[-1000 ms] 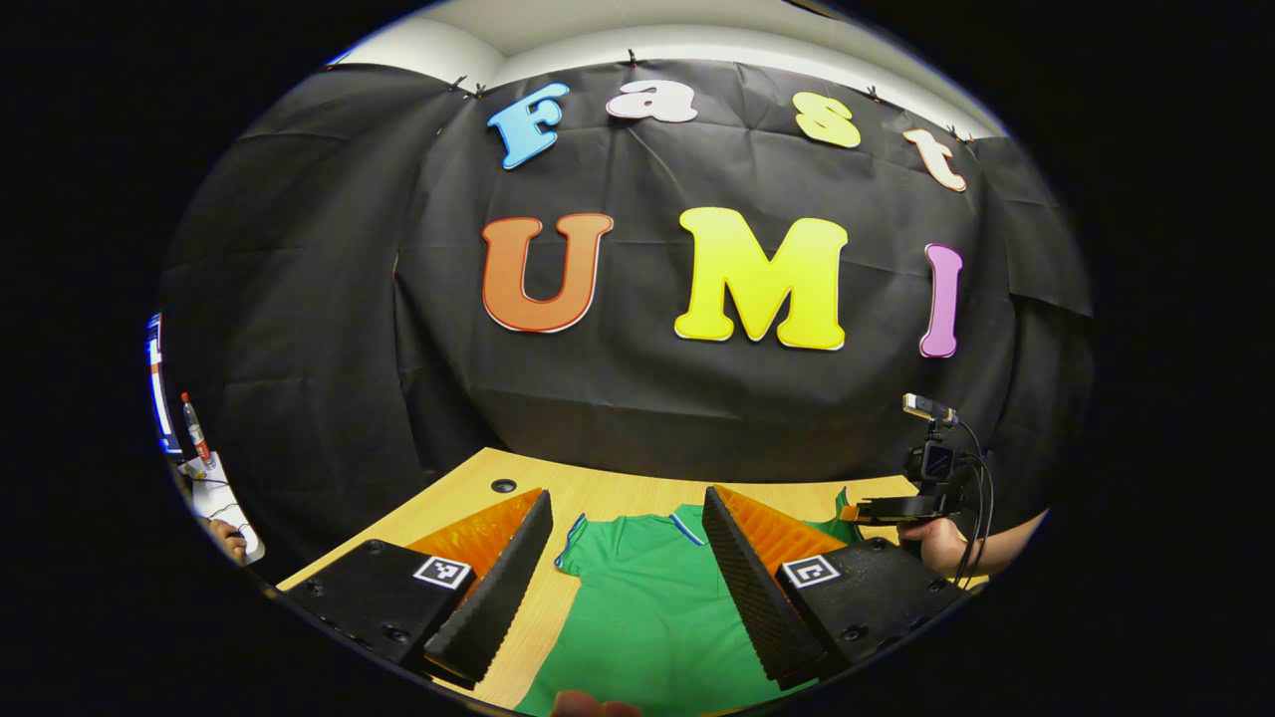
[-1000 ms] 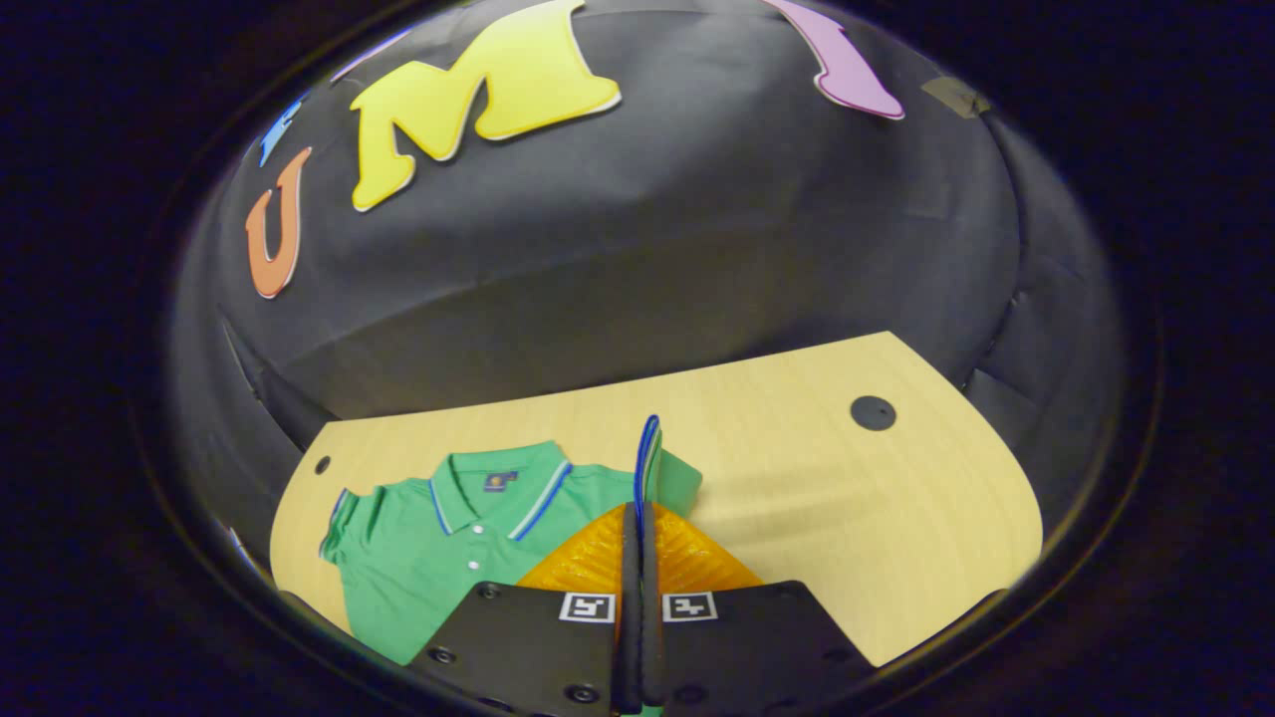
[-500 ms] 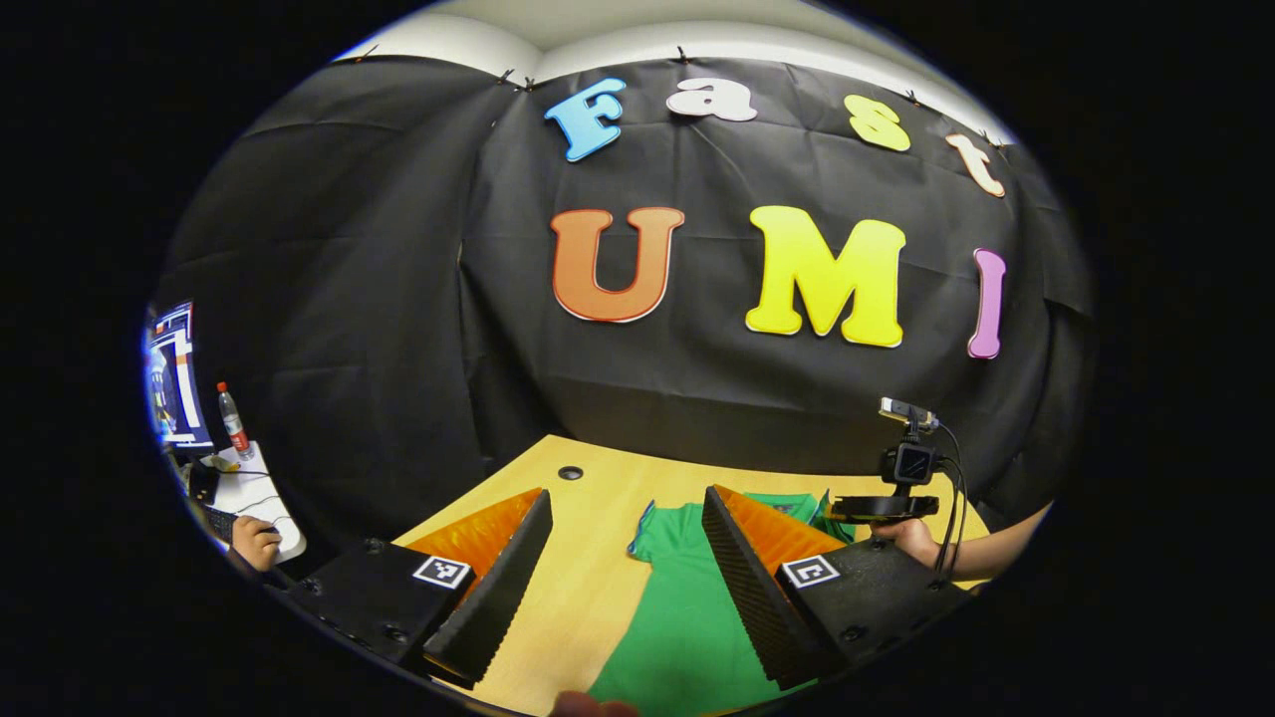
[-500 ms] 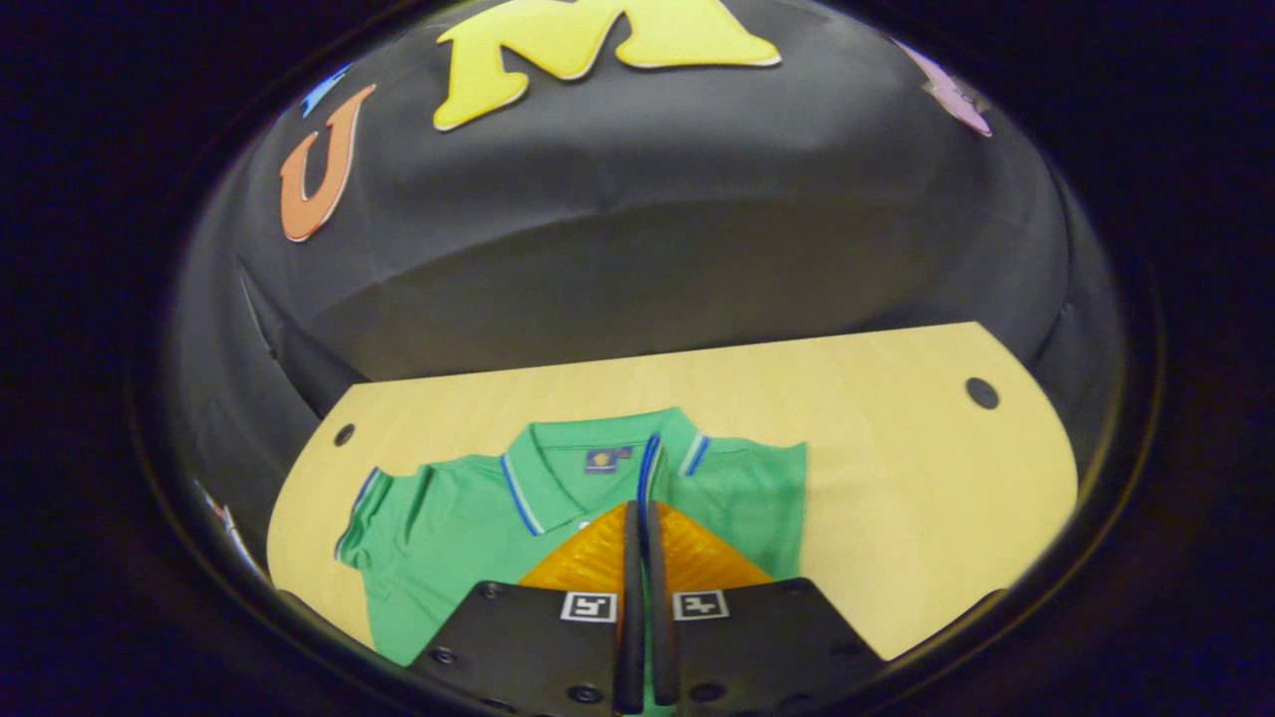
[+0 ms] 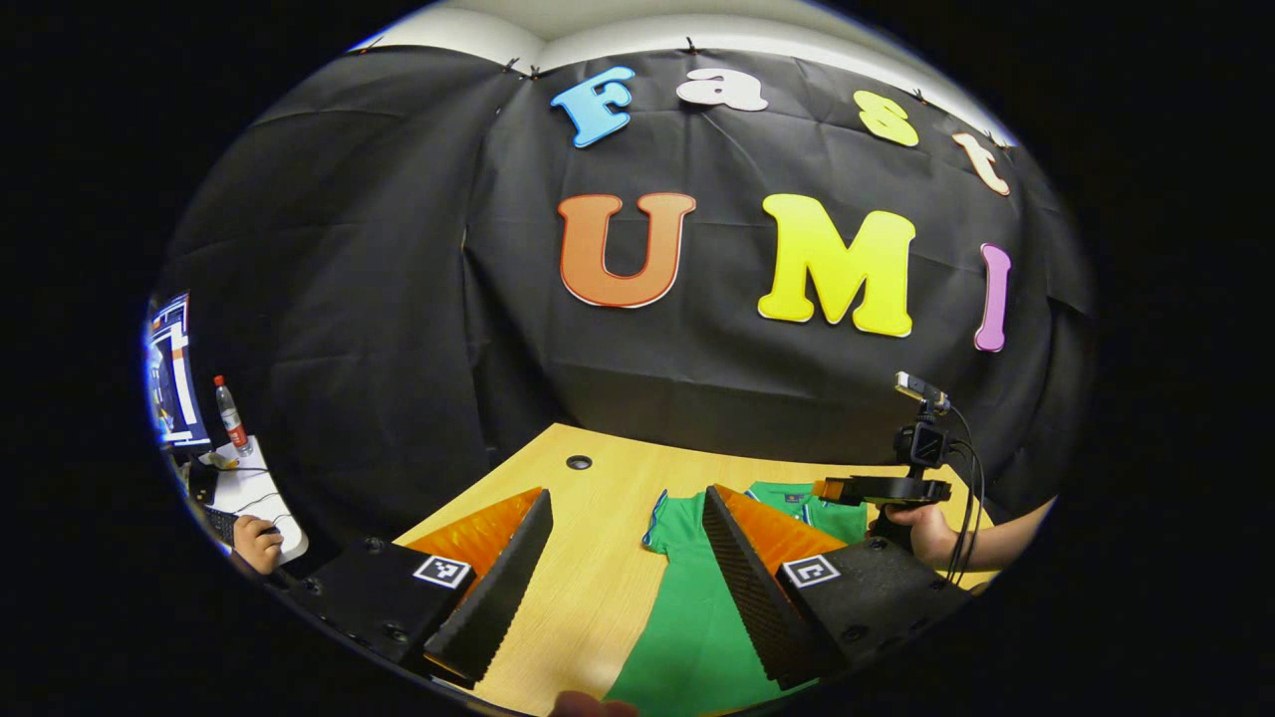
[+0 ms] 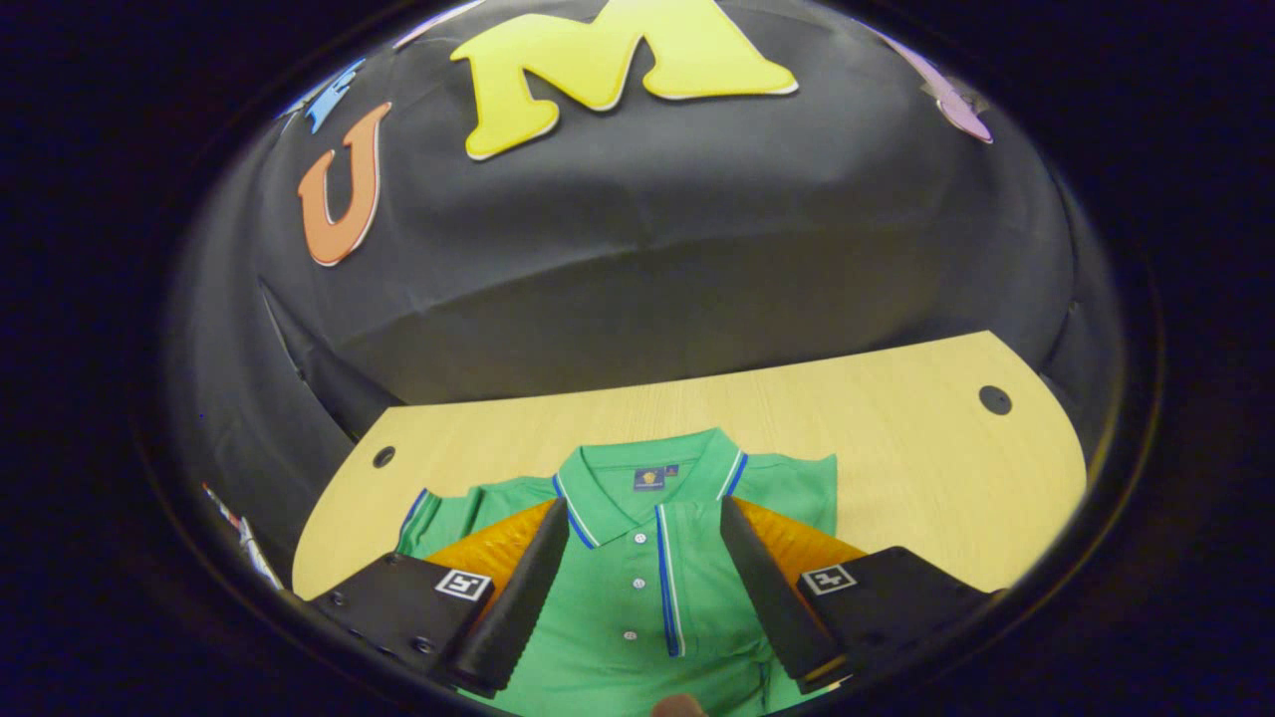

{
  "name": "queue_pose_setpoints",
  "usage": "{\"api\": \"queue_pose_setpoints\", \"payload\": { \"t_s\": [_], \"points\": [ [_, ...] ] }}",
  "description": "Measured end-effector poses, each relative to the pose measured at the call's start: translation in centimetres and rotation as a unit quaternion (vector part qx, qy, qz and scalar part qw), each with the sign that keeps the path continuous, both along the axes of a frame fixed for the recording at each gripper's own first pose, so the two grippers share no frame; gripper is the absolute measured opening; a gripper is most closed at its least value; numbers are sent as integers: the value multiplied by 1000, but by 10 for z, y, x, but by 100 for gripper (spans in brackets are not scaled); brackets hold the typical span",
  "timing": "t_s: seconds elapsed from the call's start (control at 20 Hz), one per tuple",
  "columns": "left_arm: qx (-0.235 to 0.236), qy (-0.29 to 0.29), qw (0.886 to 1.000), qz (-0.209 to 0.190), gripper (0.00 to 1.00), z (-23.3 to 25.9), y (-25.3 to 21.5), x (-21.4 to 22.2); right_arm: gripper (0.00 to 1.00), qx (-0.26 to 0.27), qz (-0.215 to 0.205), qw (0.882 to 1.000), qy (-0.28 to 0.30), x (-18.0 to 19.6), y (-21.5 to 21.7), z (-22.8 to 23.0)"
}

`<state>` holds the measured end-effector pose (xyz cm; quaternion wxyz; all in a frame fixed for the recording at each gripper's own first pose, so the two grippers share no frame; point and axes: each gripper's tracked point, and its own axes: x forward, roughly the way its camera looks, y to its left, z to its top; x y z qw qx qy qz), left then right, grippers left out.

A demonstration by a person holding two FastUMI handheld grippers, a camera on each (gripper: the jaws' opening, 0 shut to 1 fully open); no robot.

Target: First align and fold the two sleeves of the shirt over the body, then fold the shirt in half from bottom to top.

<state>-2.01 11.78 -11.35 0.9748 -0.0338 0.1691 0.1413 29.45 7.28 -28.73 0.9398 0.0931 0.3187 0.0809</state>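
Observation:
A green polo shirt point(image 6: 618, 607) with a blue-and-white trimmed collar point(image 6: 647, 476) lies flat on the tan table point(image 6: 896, 438). Its right sleeve point(image 6: 787, 488) is folded onto the body, the blue cuff edge point(image 6: 662, 578) running down beside the buttons. The other sleeve point(image 6: 428, 508) still lies spread out to the side. My right gripper point(image 6: 642, 513) hovers open over the chest, holding nothing. My left gripper point(image 5: 628, 495) is open above the table beside the shirt point(image 5: 697, 617) and its spread sleeve point(image 5: 665, 510). Farther right, a hand point(image 5: 931, 533) holds the right gripper point(image 5: 877, 488).
Round cable holes mark the table point(image 6: 994, 399) point(image 6: 383, 456) point(image 5: 578, 462). The black cloth wall stands close behind its far edge. At far left is a side desk with a bottle point(image 5: 228, 400), a screen point(image 5: 169, 368) and another person's hand point(image 5: 257, 543).
My right gripper, which was shut on the blue cuff of the sleeve, has laid it on the body and opened. The left gripper stayed open and shifted only a little.

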Motion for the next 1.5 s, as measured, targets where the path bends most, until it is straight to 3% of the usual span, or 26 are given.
{"api": "queue_pose_setpoints", "payload": {
  "t_s": [0.4,0.8,0.95,1.0,1.1,1.2,1.35,1.45,1.5],
  "points": [
    [-35,3,997,-72,98,-45,12,61,95,-16,41,997,-67,-84,-10,100],
    [-80,66,986,-129,98,-130,8,122,95,-52,51,988,-140,-164,-39,184],
    [-79,94,983,-135,98,-165,12,143,96,-71,46,985,-148,-187,-51,191],
    [-77,105,982,-136,98,-177,15,149,89,-77,47,985,-149,-195,-52,192],
    [-76,125,980,-136,98,-203,20,159,89,-85,46,983,-155,-207,-53,194],
    [-82,141,977,-135,98,-226,22,169,98,-101,41,982,-154,-213,-57,186],
    [-83,159,976,-127,98,-253,33,184,94,-108,47,984,-134,-221,-55,169],
    [-88,166,974,-122,98,-266,38,192,98,-114,43,986,-118,-222,-61,158],
    [-90,172,973,-124,98,-271,39,193,94,-114,39,987,-111,-222,-65,154]
  ]
}}
